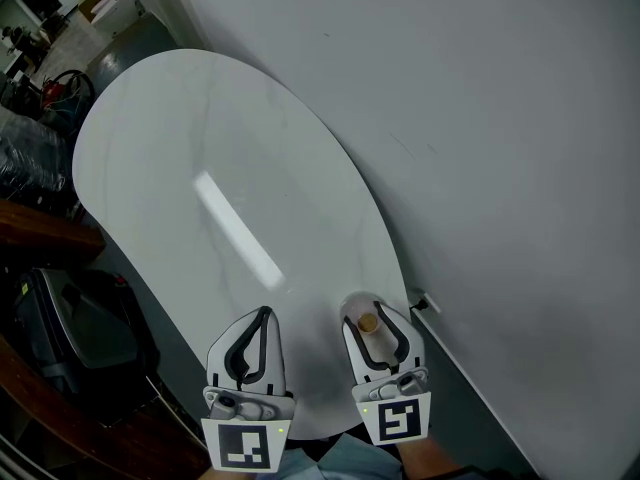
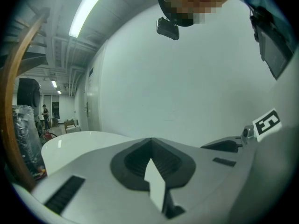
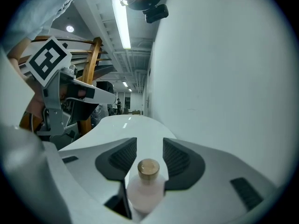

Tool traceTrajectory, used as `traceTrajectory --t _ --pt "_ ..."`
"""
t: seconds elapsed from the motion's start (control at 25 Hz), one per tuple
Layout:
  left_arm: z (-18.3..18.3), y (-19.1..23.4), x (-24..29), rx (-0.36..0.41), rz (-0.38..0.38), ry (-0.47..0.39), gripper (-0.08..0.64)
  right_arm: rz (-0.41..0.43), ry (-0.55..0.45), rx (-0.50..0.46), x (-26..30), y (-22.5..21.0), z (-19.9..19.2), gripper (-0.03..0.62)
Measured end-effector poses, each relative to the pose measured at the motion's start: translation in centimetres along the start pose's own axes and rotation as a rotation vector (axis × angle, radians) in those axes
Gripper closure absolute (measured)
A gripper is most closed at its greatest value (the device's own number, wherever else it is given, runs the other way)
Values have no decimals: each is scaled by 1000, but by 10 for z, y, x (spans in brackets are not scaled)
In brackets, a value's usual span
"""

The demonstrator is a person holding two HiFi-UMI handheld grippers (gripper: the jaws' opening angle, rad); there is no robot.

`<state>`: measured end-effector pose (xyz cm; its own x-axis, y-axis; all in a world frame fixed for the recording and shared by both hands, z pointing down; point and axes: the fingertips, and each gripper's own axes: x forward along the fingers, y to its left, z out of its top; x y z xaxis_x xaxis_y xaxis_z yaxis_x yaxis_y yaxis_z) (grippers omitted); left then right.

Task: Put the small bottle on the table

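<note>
A small pale pink bottle with a cork-coloured cap stands upright between the jaws of my right gripper, near the right front edge of the white oval table. In the right gripper view the bottle sits deep between the jaws, and the right gripper is open, with a gap showing at the dark pads. My left gripper hangs over the table's front edge to the left of it, its tips together. The left gripper is shut with nothing in it.
A plain white wall runs close along the table's right side. Dark bags and a brown wooden edge lie left of the table. The table top stretches bare ahead of the bottle.
</note>
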<state>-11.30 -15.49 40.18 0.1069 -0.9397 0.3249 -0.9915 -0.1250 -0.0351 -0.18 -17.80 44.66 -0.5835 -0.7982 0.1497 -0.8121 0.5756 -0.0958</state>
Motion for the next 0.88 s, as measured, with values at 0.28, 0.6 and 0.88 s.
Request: traceTrajectory --t 0.28,0.6,0.88 --pt "22 -6 -10 -16 -9 -96 560 31 -104 -36 -7 12 44 543" --pt "48 -6 -27 -12 -13 -215 560 56 -203 -99 -12 22 92 589" --pt "69 -10 -43 9 -24 -300 560 25 -272 -147 -28 27 116 592"
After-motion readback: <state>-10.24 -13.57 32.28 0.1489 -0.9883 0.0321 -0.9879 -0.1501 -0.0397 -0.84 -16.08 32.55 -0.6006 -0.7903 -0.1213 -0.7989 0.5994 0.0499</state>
